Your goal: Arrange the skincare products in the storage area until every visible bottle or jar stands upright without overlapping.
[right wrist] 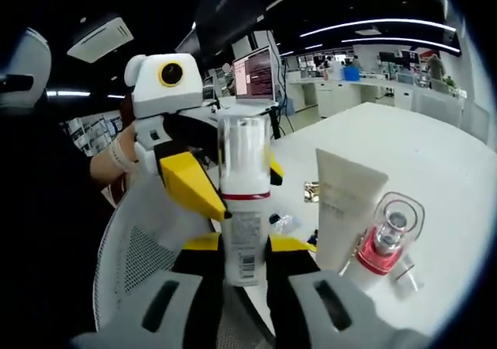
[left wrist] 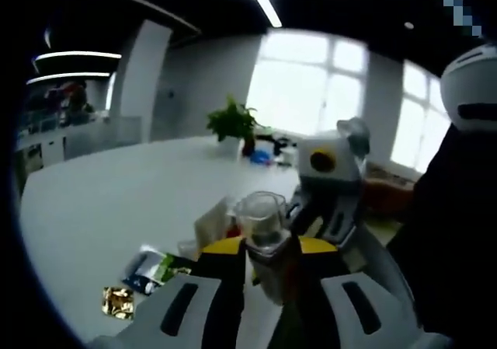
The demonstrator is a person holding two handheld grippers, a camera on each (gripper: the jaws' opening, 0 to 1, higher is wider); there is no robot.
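Left gripper view: left gripper clamped on a clear-capped bottle above the white table; light, rigid, slippery, best held mid-body. Right gripper view: right gripper clamped on a tall white clear-capped pump bottle, with a cream squeeze tube and red-collared clear-capped bottle upright at right.

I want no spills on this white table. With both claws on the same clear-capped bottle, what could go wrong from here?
1. The right claw grips the clear-capped bottle low on its body while the left claw pinches near the cap; opposed pulls may twist it loose or pop the cap.
2. The white tube and the pink-collared bottle stand close beside it, so setting it down carelessly may topple them.
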